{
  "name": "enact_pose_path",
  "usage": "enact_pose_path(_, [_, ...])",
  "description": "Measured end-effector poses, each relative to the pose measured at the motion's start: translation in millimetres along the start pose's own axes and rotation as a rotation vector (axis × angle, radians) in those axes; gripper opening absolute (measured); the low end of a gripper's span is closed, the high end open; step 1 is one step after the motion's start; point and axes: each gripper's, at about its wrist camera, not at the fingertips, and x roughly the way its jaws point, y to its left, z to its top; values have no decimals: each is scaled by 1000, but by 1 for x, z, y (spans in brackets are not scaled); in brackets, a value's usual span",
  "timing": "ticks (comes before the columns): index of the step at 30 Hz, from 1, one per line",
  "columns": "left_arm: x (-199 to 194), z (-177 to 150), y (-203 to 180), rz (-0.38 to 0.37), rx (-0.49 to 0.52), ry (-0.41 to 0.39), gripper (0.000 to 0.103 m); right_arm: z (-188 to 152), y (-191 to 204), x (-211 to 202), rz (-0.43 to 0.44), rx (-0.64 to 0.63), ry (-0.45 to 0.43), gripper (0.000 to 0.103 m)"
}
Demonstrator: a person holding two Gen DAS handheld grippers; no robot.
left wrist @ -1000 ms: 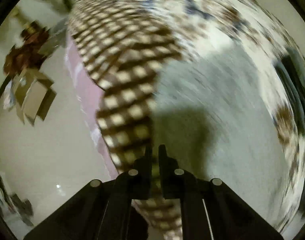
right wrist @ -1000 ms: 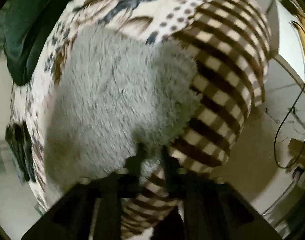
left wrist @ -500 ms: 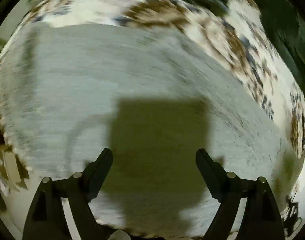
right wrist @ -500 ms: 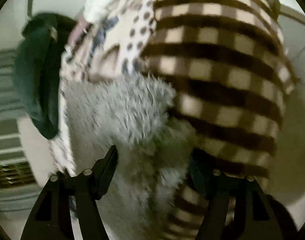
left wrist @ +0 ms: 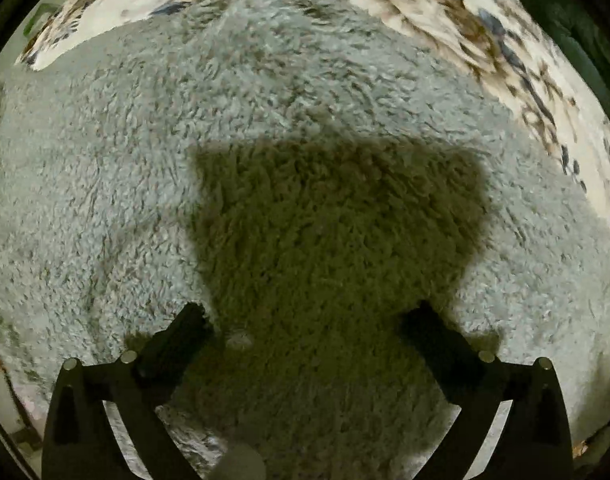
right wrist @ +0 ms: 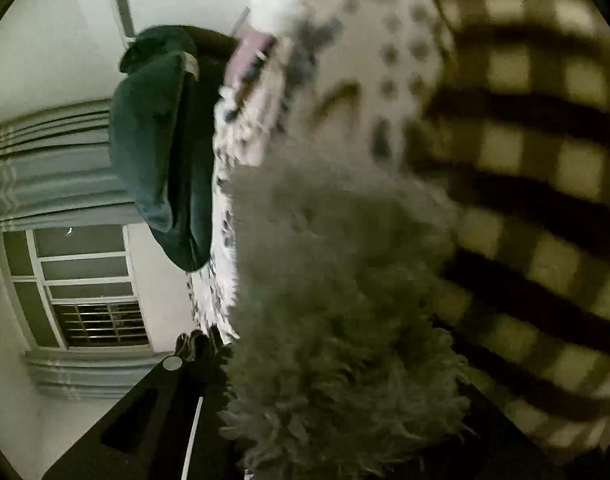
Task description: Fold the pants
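The grey fluffy pants [left wrist: 305, 128] fill the left wrist view, lying on a floral bedspread [left wrist: 517, 68]. My left gripper [left wrist: 309, 320] is open and empty, its two black fingers [left wrist: 185, 328] spread wide and close over the fleece, casting a dark shadow on it. In the right wrist view the grey pants [right wrist: 337, 320] bulge up right in front of the camera and hide most of my right gripper. Only its left finger base [right wrist: 177, 392] shows, so I cannot tell how its jaws stand. A brown checked blanket [right wrist: 545, 200] lies to the right of the pants.
A dark green garment [right wrist: 157, 148] lies at the bed's far edge. Behind it are a curtain [right wrist: 45, 168] and a barred window [right wrist: 89, 312]. The bedspread [right wrist: 345, 72] runs on beyond the pants.
Both grippers were shut on the pants a second ago and opened half a second ago. The left has since moved closer over the fleece. The right has tilted, and the pants now cover its fingers.
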Motion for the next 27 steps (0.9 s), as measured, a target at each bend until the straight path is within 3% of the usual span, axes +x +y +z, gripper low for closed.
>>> enact_pose_path(4, [-23, 14, 6, -39, -50, -14, 103, -19, 64, -20, -58, -164, -5, 14])
enact_pose_path(9, [-75, 7, 42, -68, -114, -84, 103, -78, 167, -33, -95, -426, 32, 14])
enact_pose_path(13, [-113, -12, 78, -84, -142, -134, 103, -154, 232, -18, -117, -612, 93, 14])
enact_pose_path(16, [-126, -31, 105, -63, -160, -160, 103, -238, 260, 14, -171, -779, 166, 14])
enact_pose_path(21, [-126, -53, 173, 2, -202, -184, 103, -386, 241, 75, -278, -1012, 316, 14])
enact_pose_path(25, [-117, -76, 228, 35, -268, -139, 103, -510, 190, 134, -436, -1280, 440, 15])
enact_pose_path(27, [-114, -87, 252, 42, -310, -123, 103, -549, 168, 152, -537, -1375, 500, 24])
